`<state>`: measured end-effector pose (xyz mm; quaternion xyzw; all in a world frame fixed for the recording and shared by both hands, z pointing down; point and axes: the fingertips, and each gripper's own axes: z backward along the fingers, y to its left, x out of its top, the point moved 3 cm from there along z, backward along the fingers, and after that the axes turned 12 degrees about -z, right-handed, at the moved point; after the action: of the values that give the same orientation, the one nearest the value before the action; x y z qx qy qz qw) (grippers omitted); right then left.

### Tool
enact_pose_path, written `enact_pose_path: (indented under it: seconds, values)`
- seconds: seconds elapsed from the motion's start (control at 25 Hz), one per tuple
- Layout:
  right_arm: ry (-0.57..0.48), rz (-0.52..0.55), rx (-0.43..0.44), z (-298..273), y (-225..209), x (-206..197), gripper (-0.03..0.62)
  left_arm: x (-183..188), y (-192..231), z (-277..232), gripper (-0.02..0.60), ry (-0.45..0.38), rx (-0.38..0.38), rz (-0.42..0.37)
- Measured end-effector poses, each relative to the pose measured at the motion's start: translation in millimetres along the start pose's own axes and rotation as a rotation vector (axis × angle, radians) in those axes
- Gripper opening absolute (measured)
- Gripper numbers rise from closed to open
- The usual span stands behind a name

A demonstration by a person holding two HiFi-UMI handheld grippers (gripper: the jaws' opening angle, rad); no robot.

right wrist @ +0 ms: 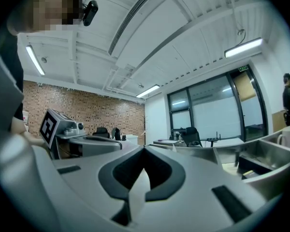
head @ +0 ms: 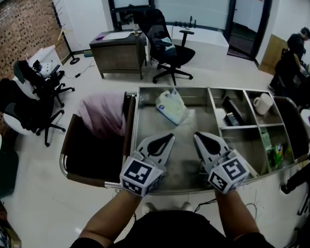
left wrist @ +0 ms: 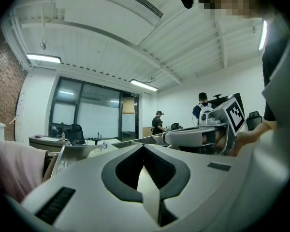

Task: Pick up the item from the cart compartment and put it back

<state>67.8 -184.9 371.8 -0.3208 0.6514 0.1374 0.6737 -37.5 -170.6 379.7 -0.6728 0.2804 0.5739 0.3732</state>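
Observation:
A white plastic pouch with blue print lies in the large steel compartment of the cart, towards its far side. My left gripper and right gripper hover side by side over the near part of that compartment, well short of the pouch. Both are shut with nothing between the jaws. In the left gripper view the left gripper shows its tips meeting, with the right gripper beside it. The right gripper view shows the right gripper closed the same way, the left gripper at its left.
Smaller compartments on the right hold a white mug, a dark box and green packets. A pink cloth lies in the brown bag at the cart's left. Office chairs, a desk and a person stand beyond.

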Motion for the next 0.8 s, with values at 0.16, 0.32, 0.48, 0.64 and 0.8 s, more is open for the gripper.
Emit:
enact_pose_path:
  seconds: [0.16,0.32,0.48,0.64,0.8]
  values:
    - [-0.003,0.001,0.003,0.0,0.6,0.7,0.011,0.1,0.5,0.0,0.0,0.0,0.0,0.0]
    - [-0.008,0.007,0.002,0.7,1.6,0.9,0.011,-0.6,0.4,0.3,0.0,0.001,-0.002,-0.001]
    - [-0.005,0.012,0.005,0.5,2.1,1.1,0.011,0.1,0.2,0.2,0.0,0.001,0.0,-0.001]
    - [-0.003,0.012,0.004,0.0,2.2,0.3,0.011,-0.6,0.5,0.4,0.0,0.0,0.0,-0.001]
    - [0.0,0.013,0.005,-0.1,2.0,-0.9,0.011,-1.5,0.3,0.4,0.0,0.002,0.001,-0.001]
